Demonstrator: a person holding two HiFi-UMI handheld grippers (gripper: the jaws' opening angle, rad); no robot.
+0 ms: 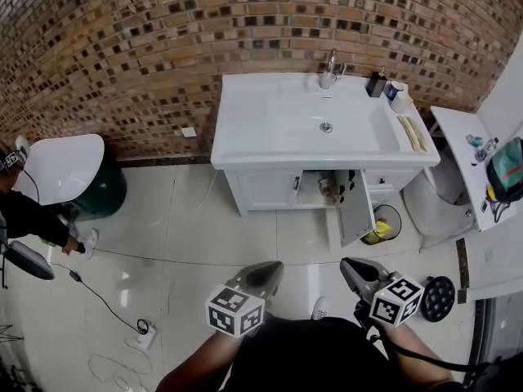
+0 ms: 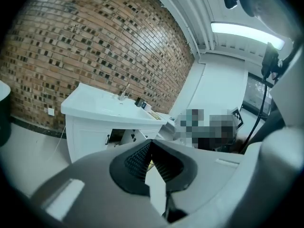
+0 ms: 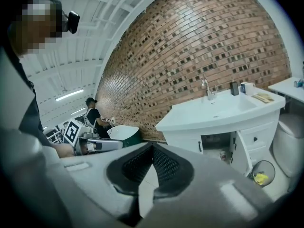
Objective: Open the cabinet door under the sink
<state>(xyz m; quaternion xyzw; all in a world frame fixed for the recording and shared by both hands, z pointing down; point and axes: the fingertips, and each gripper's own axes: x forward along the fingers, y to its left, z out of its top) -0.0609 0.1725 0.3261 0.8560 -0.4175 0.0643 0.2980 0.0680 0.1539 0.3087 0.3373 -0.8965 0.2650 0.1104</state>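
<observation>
Already ajar: glossy white cabinet door (image 1: 358, 211).

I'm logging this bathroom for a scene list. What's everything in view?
Vanity: one, white, against the brick wall.
Door: one, white, open, vanity's front.
Bottle: one, colour unclear, inside vanity.
Faucet: one, silver, vanity's back edge.
Dispenser: one, black, right of faucet.
Waste bin: one, dark, floor right of door.
Lidded bin: one, green with white lid, floor at left.
Left gripper: one, grey, shut, empty, bottom centre.
Right gripper: one, grey, shut, empty, beside it.
</observation>
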